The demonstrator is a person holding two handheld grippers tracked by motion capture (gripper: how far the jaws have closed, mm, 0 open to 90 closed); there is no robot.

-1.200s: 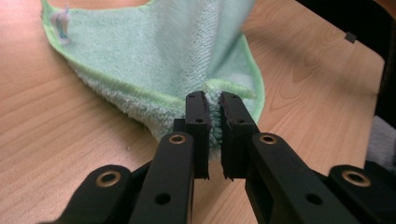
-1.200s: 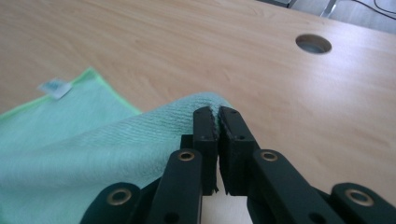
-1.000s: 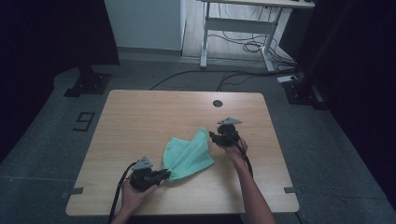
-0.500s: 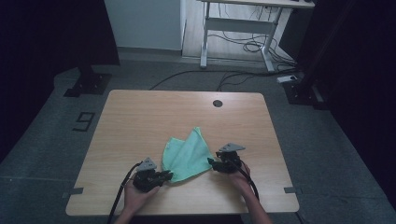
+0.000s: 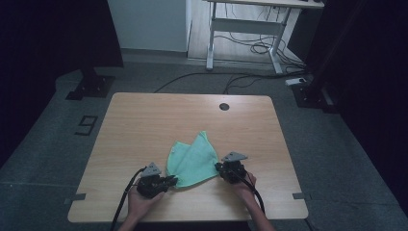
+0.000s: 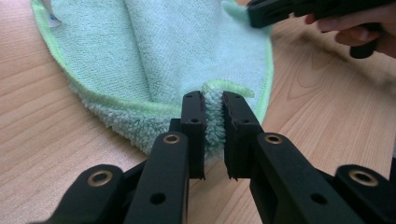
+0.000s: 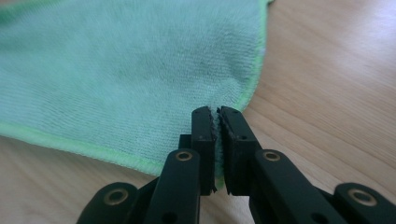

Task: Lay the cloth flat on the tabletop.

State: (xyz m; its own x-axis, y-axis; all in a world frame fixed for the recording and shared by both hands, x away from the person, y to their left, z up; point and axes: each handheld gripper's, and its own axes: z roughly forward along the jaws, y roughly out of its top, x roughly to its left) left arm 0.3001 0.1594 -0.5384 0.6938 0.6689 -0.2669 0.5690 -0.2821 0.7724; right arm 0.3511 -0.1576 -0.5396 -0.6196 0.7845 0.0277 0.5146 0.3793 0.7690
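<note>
A mint-green cloth (image 5: 192, 161) lies folded on the wooden table (image 5: 144, 125), near its front edge. My left gripper (image 5: 172, 182) pinches the cloth's near left corner; in the left gripper view the thick pile of the cloth (image 6: 154, 51) is squeezed between the two black jaws of that gripper (image 6: 214, 100). My right gripper (image 5: 219, 168) holds the cloth's right corner. In the right gripper view its jaws (image 7: 216, 113) are shut on the thin hemmed edge of the cloth (image 7: 116, 70). The right gripper (image 6: 280, 8) and a hand also appear far off in the left gripper view.
A round dark grommet hole (image 5: 224, 106) sits near the table's far edge. Beyond the table stand a white desk frame (image 5: 245, 29) with cables on the floor and dark stands at both sides. The table's back half is bare wood.
My right gripper has drawn the cloth's right corner toward the front edge, from beside the cloth's far right down to level with the left gripper. The left gripper has barely moved.
</note>
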